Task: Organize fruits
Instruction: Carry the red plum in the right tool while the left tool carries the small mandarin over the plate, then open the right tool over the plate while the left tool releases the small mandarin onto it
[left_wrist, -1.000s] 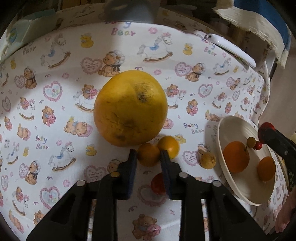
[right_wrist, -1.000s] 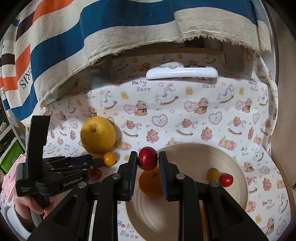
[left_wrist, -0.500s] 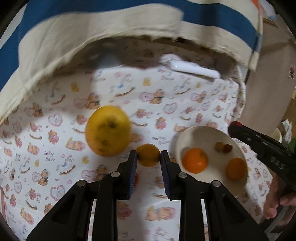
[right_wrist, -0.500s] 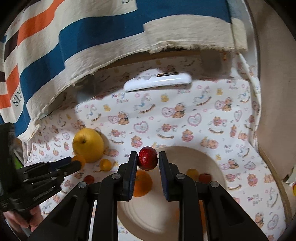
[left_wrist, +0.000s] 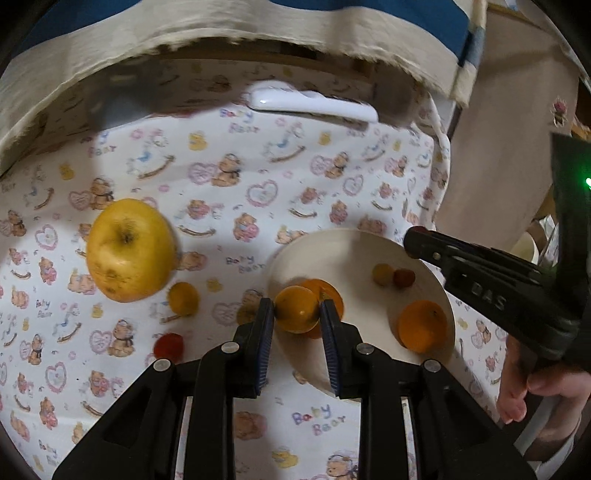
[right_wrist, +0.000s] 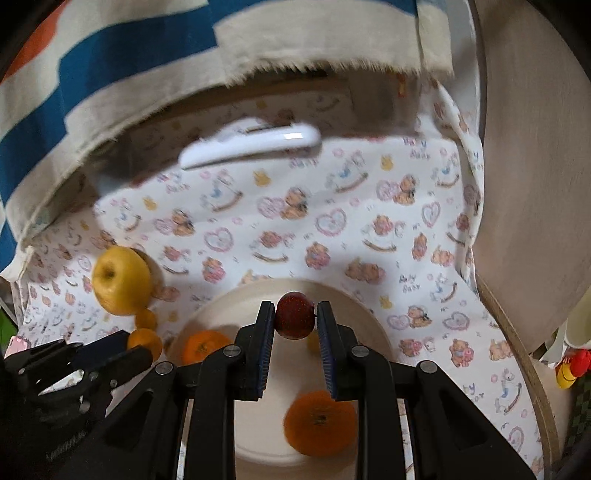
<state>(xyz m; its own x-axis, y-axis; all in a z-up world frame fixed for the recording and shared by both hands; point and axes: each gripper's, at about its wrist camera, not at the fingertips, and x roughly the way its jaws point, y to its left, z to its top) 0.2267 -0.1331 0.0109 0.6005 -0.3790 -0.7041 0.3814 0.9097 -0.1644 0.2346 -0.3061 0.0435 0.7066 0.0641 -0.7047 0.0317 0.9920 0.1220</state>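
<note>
Small orange (left_wrist: 296, 309) pinched in left gripper (left_wrist: 296, 314) fingers (left_wrist: 263, 332) — over plate (left_wrist: 354, 240) rim.

Home: bear-print tablecloth (left_wrist: 332, 192), remote (left_wrist: 314, 105)

Each tool is built of matte black plastic arms, jointed with round silver screws. The left tool (left_wrist: 297, 314) and the right tool (right_wrist: 295, 317) are fitted with ribbed dark blue pads (left_wrist: 265, 347) on the inner faces. Embossed lettering is seen on the right tool's body, beside a green light.
</note>
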